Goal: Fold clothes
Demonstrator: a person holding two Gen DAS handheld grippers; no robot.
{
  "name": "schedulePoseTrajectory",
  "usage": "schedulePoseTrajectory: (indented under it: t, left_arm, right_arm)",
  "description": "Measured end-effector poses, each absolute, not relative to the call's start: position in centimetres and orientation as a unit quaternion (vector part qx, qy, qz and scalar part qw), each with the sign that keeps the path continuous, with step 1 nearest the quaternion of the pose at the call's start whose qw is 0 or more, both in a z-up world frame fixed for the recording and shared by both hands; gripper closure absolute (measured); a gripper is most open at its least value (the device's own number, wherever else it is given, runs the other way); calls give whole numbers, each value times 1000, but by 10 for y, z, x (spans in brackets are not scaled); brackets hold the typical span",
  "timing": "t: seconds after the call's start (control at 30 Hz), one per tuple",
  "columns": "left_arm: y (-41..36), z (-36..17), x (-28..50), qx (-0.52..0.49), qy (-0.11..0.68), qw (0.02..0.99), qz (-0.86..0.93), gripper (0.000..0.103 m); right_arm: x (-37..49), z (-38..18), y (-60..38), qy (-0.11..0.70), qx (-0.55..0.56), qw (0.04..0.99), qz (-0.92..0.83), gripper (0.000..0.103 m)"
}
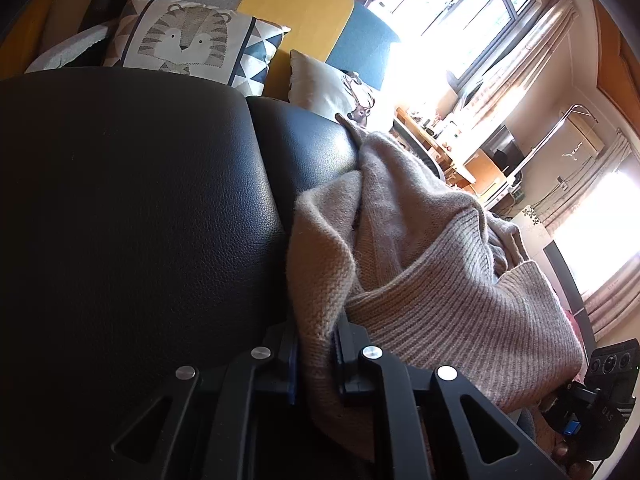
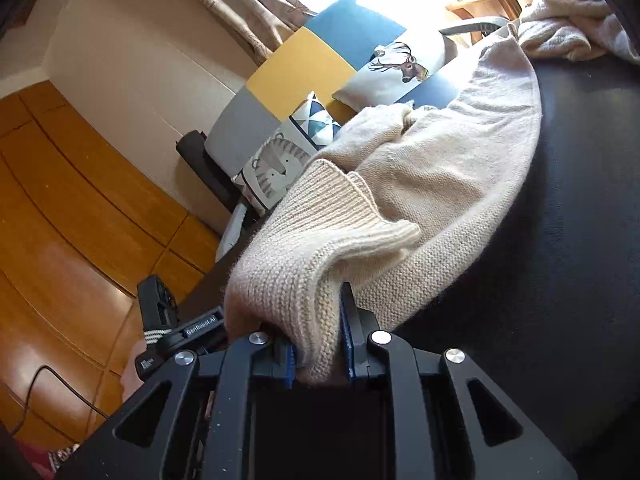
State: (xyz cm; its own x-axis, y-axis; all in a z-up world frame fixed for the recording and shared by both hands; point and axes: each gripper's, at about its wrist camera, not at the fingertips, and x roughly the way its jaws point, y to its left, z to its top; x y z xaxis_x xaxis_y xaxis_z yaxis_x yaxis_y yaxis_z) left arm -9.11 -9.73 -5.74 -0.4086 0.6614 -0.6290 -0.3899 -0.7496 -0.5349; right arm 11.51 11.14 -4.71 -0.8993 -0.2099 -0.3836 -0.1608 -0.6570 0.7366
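Left wrist view, tool: the left tool is clenched on a fold of the beige sweater, knit pinched between its two blue-lined pads.
Left wrist view, garment: the sweater hangs bunched from the grip over the black leather surface, its ribbed hem lying to the right of the tool; the rest trails away towards the far edge.
Left wrist view, purpose: holding an edge near the hem looks meant to lift and spread the garment before a fold.
Left wrist view, surroundings: a tiger cushion and a deer cushion lean beyond the black surface; the other handheld device shows at the lower right.
Right wrist view, tool: the right tool is clamped on the sweater at its ribbed band, fabric bulging out above the pads.
Right wrist view, garment: the body of the sweater arcs away across the black surface, part lifted and part resting; another pale cloth lies well apart at the far end.
Right wrist view, purpose: with both tools gripping the same end, the garment can likely be stretched flat between them.
Stage: judged early, nothing folded yet.
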Motion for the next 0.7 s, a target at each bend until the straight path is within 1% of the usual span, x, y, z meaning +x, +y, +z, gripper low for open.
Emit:
schedulePoseTrajectory:
  t: [0.1, 0.17, 0.4, 0.5, 0.7]
  left_arm:
    - [-102, -42, -81, -422, -192, 342, 818, 92]
    - [-103, -25, -75, -399, -205, 358, 819, 92]
    - [-95, 38, -60, -335, -208, 414, 821, 93]
    - [-92, 61, -58, -318, -214, 431, 817, 93]
    - [-99, 106, -50, -270, -238, 459, 812, 93]
  right_arm:
    - [115, -40, 123, -449, 195, 24, -872, 85]
    - [116, -32, 130, -466, 180, 33, -866, 85]
    - [118, -16, 156, -556, 105, 95, -819, 84]
    - [117, 2, 161, -559, 82, 116, -817, 84]
    - [113, 49, 165, -540, 54, 159, -825, 84]
